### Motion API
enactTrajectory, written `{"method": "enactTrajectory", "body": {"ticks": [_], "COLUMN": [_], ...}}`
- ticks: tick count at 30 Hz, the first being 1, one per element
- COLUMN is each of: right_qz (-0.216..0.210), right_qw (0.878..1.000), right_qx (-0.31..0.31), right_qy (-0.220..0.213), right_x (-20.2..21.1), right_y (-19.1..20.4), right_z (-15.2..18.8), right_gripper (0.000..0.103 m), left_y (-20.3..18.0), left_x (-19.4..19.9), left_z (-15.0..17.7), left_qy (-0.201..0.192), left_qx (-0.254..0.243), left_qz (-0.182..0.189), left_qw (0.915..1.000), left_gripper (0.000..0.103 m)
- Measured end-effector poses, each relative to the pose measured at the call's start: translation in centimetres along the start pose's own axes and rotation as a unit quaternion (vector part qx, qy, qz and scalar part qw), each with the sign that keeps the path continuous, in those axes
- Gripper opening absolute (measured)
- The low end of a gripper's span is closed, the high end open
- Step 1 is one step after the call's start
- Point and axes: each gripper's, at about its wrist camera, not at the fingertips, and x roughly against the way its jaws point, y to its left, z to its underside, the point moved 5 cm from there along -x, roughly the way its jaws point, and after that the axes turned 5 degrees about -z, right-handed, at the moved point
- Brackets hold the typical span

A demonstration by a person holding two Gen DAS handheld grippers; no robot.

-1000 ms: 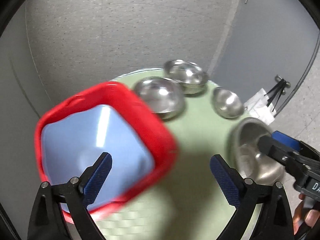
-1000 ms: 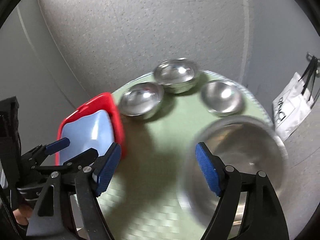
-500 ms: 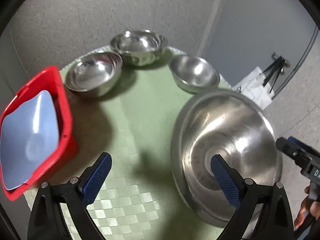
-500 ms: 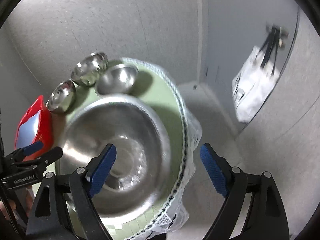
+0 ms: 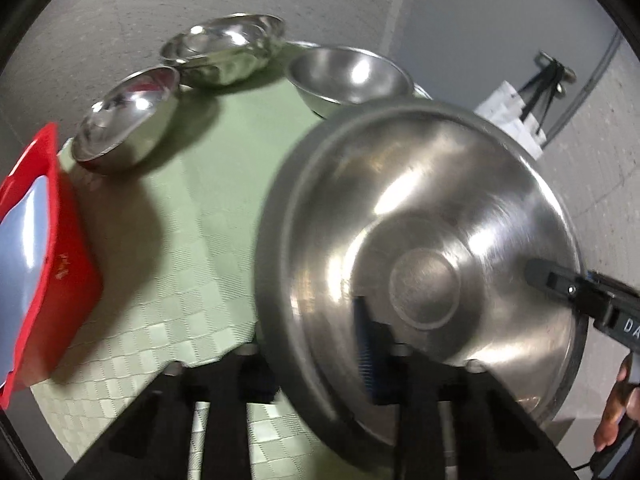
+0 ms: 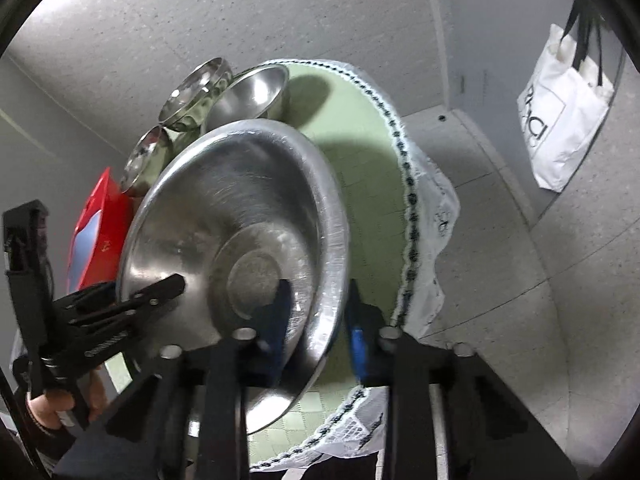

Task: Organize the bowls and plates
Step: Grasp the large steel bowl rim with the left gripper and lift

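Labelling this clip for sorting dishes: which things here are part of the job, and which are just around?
Job:
big steel bowl, gripped at its rim by both hand-held grippers
three small steel bowls
red basin with blue basin inside

Just around:
white tote bag on the wall
green tablecloth
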Motion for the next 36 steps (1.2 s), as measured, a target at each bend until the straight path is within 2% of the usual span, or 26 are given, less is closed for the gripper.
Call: {"method": "enactTrajectory", "body": {"ticks": [5,11,15,20,28,32,36], "right_qz": [0.010,0.016,0.015,0.000,-0.039,-0.065,-0.088], "right_qw": [1.000,0.998,0.995,0.989,0.981,0.978,0.978], "right_qx": [0.017,0.053,0.086,0.130,0.181,0.192,0.190], "right_qy": [-0.004,-0.029,-0.050,-0.073,-0.063,-0.041,-0.010], "right_x": [0.5,3.6,5.3,5.9,1.2,-2.8,-7.5], "right_y": [0.7,3.9,7.7,14.1,23.8,28.0,31.0], "right_z": [0.0,-0.4,-1.3,-2.6,-4.2,-4.6,-4.7], "right_gripper": [0.019,0.019,0.019,0.019,0.019,0.019,0.019], "left_y": [-0.1,1.6,4.7,10.4,21.8,27.9,31.9], "left_x": [0.1,4.2,7.3,10.5,12.3,11.9,10.6], "left_z": [0.2,0.3,0.0,0.4,2.0,3.0,3.6], "left_qy": [-0.009,-0.055,-0.091,-0.123,-0.133,-0.124,-0.107], "left_qx": [-0.013,-0.006,0.014,0.047,0.112,0.144,0.160], "left_qz": [-0.004,0.007,0.007,-0.005,-0.051,-0.075,-0.090], "left_qw": [0.9999,0.9984,0.9958,0.9912,0.9834,0.9789,0.9772], "left_gripper": [0.008,0.009,0.009,0.009,0.009,0.009,0.009]}}
